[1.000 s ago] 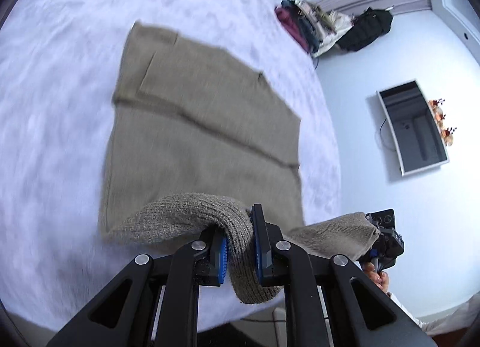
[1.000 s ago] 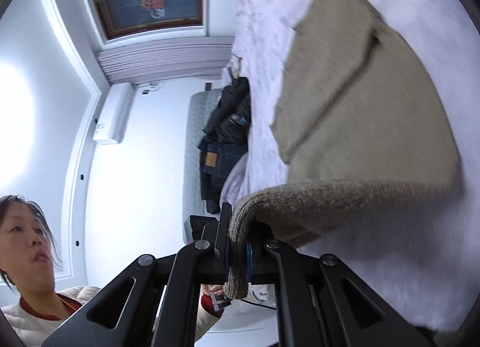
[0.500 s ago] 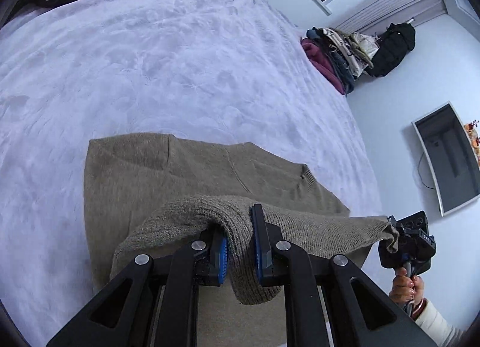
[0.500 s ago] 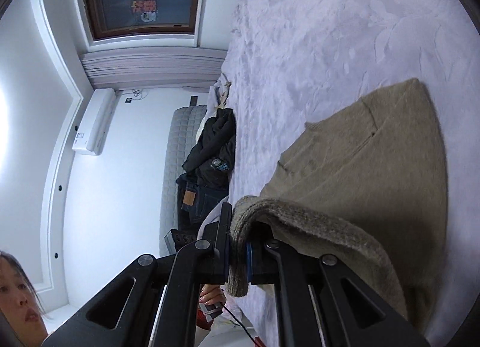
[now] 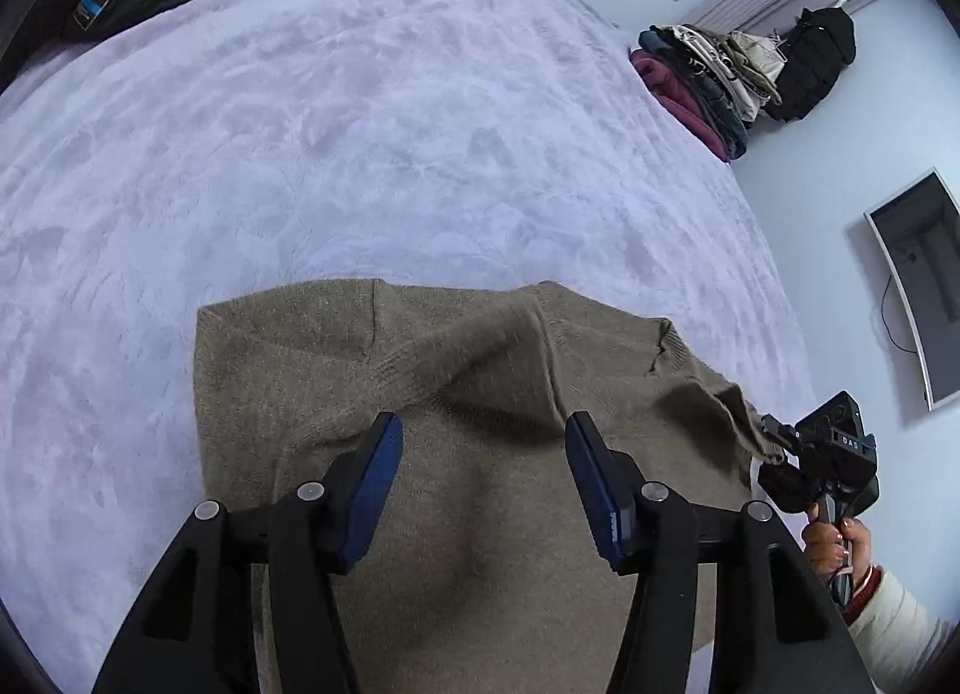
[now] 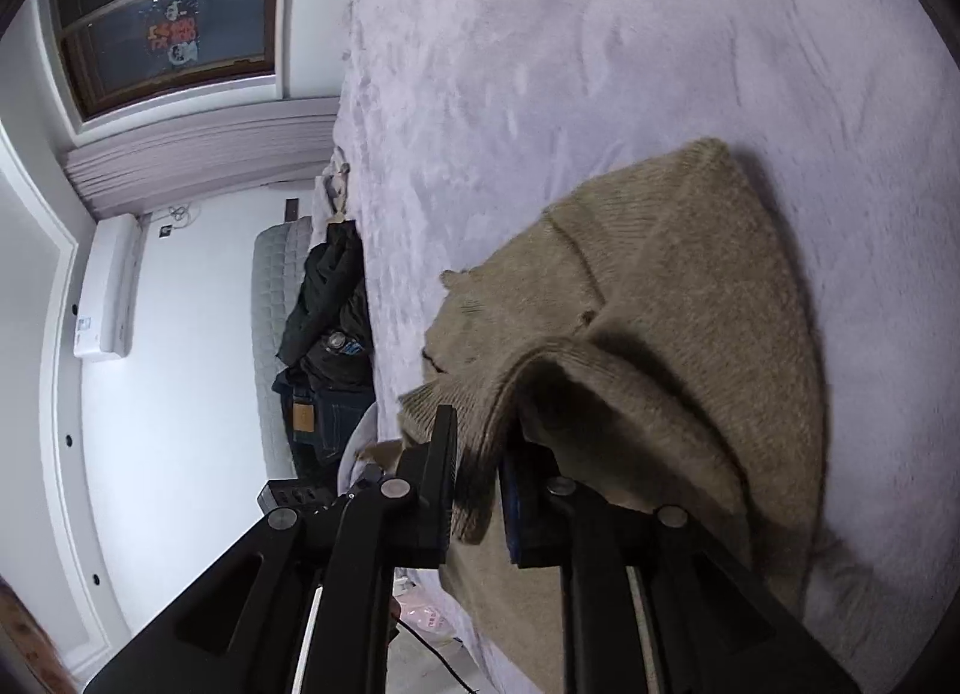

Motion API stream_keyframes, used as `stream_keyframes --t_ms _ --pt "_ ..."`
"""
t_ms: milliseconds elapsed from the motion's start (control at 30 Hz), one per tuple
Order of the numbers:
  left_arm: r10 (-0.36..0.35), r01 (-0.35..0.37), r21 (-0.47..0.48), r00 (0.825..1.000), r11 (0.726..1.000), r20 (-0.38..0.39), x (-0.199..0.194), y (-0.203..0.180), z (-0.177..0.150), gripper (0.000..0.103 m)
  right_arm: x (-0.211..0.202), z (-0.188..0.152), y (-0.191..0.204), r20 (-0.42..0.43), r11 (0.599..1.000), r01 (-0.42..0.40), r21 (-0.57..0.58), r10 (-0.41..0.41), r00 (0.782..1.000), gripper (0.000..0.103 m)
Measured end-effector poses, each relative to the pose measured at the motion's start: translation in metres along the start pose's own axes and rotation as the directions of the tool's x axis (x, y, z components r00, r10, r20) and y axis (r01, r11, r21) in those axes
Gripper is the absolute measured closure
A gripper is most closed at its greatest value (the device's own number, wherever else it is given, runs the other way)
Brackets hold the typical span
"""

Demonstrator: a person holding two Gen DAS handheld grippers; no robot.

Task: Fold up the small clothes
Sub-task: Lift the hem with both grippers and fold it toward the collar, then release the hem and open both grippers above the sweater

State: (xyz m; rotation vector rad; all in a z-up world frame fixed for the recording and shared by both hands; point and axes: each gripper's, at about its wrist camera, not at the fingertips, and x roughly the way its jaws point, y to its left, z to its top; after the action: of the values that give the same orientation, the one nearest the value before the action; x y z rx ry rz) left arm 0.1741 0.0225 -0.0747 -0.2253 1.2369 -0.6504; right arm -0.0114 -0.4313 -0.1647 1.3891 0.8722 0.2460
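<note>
Looking first through the left wrist camera, the left gripper (image 5: 483,475) stands wide open in the lower middle of the frame and holds nothing. Its blue pads (image 5: 372,484) hang above the olive knit sweater (image 5: 336,388), which lies on the lilac bed cover (image 5: 360,123) and fills the lower centre of the picture. A fold edge (image 5: 456,358) runs across the garment just ahead of the pads, so I judge that the near part of the sweater is doubled over toward the far part. At the right edge of the frame the right gripper (image 5: 774,448) pinches the right corner of the fabric. A pile of clothes (image 5: 708,75) sits at the upper right, on the far border of the bed.

In the right wrist camera, the right gripper (image 6: 477,490) is at the lower centre, nearly closed, with a ribbed edge (image 6: 480,394) of the sweater (image 6: 690,304) draped between its fingers. The fabric rises from the bed (image 6: 600,33) in a hump toward the gripper. Dark clothes (image 6: 330,322) lie at the left of the frame, by the bed's edge.

The step in hand seems to be the laying down of one fold: one side is let go, the other not yet. The next move calls for the right gripper to lower its corner onto the layer below, matching the edges, and then to open. Pulling sideways could drag the fold crooked.
</note>
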Motion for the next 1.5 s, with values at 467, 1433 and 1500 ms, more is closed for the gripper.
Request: stream_keyframes --t_ms 467,1433,1500 --pt "0.192 -0.189 0.042 0.979 0.981 -0.072 0.075 -0.014 0.007 0.045 0.026 -0.008 0.041 0.01 0.927 0.256 -0.275 -0.263 0.965 0.085" --pt "0.085 -0.07 0.063 0.957 0.996 -0.277 -0.027 0.052 -0.109 0.045 0.088 -0.219 0.02 -0.197 0.987 0.098 -0.13 -0.122 0.973 0.031" --pt "0.053 -0.037 0.06 0.956 0.997 -0.29 -0.026 0.057 -0.111 0.045 0.099 -0.234 0.008 -0.175 0.989 0.118 -0.09 -0.132 0.976 0.031"
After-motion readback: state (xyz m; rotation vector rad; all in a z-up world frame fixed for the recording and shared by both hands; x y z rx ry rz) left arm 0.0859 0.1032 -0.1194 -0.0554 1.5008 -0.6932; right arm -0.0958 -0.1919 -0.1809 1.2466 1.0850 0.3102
